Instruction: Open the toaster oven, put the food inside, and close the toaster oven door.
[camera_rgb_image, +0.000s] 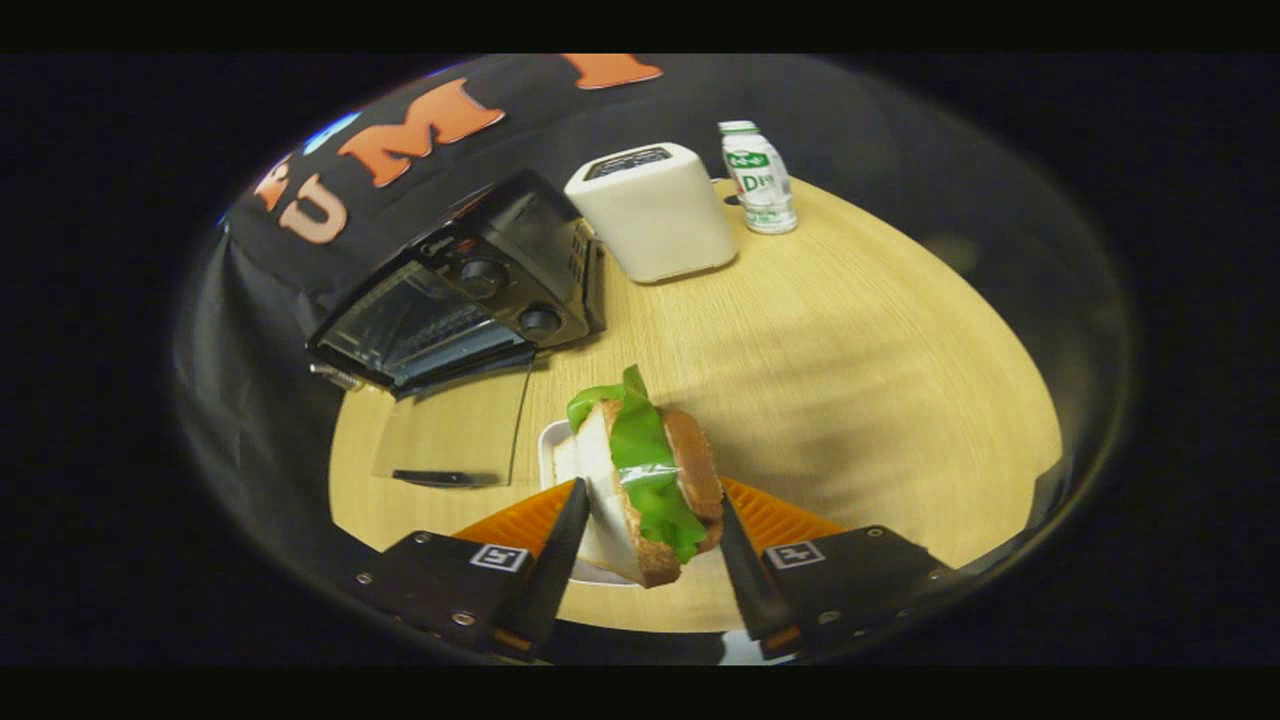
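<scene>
A sandwich (645, 455) of toasted bread, a white filling and green lettuce stands on edge between my fingers. My gripper (650, 500) is shut on it, one finger pressing each bread side. Just under and behind the sandwich lies a small white plate (553, 452); I cannot tell whether the sandwich still touches it. Beyond the fingers to the left stands the black toaster oven (470, 290) with two knobs. Its glass door (450, 435) is folded down open over the table, the dark handle (445, 478) nearest me, and the wire rack shows inside.
A white box-shaped appliance (655, 210) stands right of the oven at the back of the round wooden table (850, 380). A small white bottle (758, 180) with a green label stands beside it. The black cloth wall hangs behind the oven.
</scene>
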